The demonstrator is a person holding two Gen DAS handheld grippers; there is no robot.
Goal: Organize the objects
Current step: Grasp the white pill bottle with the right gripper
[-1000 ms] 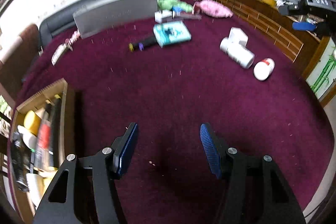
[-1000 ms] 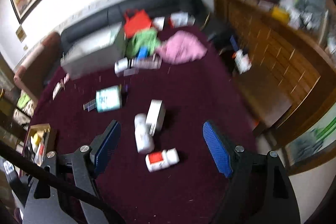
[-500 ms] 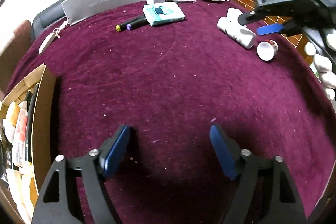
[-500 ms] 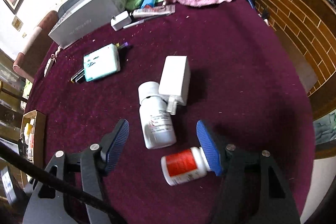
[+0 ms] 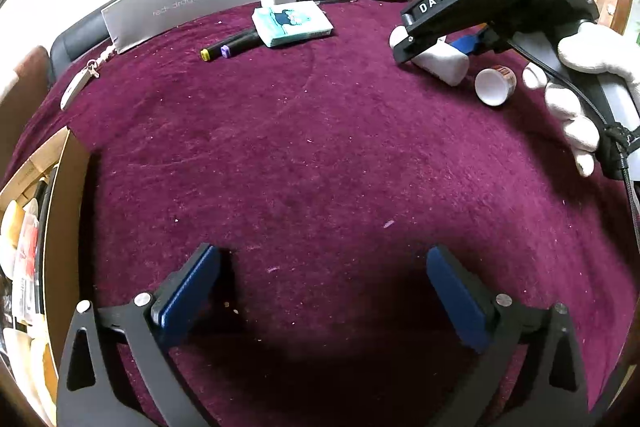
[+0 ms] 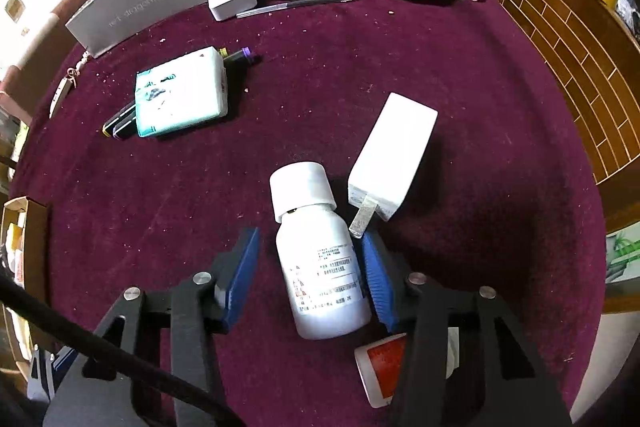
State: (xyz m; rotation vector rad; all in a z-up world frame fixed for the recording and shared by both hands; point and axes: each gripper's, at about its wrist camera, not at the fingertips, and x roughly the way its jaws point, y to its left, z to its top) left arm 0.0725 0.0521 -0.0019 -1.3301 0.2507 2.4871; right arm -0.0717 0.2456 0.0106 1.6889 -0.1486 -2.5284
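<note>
A round desk (image 5: 320,147) is covered with fuzzy dark-red cloth. The left claw (image 5: 322,285) is spread wide over bare cloth near the front edge; its jaws have just been opening and nothing is between them. The right claw (image 6: 310,267) has just been closing around a smooth white plastic bottle (image 6: 324,271) lying on its side near the desk's right edge. One blue ribbed pad touches the bottle; the other stands apart. A boxy white charger (image 6: 394,151) lies just beside the bottle's cap. A red-labelled bottle (image 6: 380,367) lies behind the claw.
</note>
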